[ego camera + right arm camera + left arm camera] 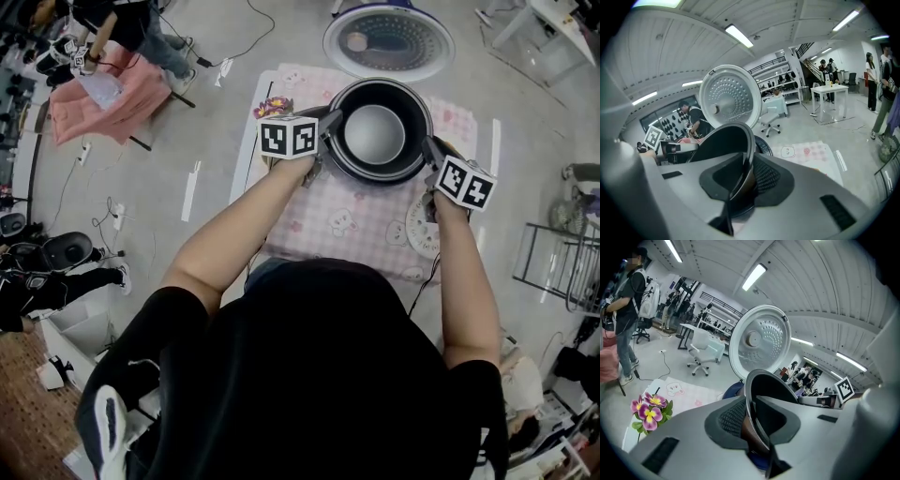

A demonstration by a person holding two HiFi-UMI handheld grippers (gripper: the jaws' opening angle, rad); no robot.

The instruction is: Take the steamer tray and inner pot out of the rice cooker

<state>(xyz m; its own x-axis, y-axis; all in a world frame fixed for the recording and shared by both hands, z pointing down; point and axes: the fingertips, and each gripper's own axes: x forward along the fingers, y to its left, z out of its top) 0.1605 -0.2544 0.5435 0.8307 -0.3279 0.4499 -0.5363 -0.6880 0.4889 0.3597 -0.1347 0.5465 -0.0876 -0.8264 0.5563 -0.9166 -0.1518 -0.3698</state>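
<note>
The black inner pot [378, 131] with its grey bottom hangs between my two grippers, over the pink checked cloth [347, 220]. My left gripper [328, 127] is shut on the pot's left rim, my right gripper [431, 150] on its right rim. In the left gripper view the thin pot rim [757, 401] runs between the dark pads of the left gripper [752, 420]. The right gripper view shows the same rim [743, 150] pinched in the right gripper [744, 176]. The cooker's open lid [388, 42] stands behind the pot. A white round perforated tray [419, 230] lies on the cloth, partly under my right arm.
A pot of purple flowers [273, 106] stands by the left gripper at the cloth's left edge. A pink-covered chair [94, 98] and a person [626, 310] are off to the left. Cables run over the grey floor [202, 141]. A metal rack [562, 262] stands at the right.
</note>
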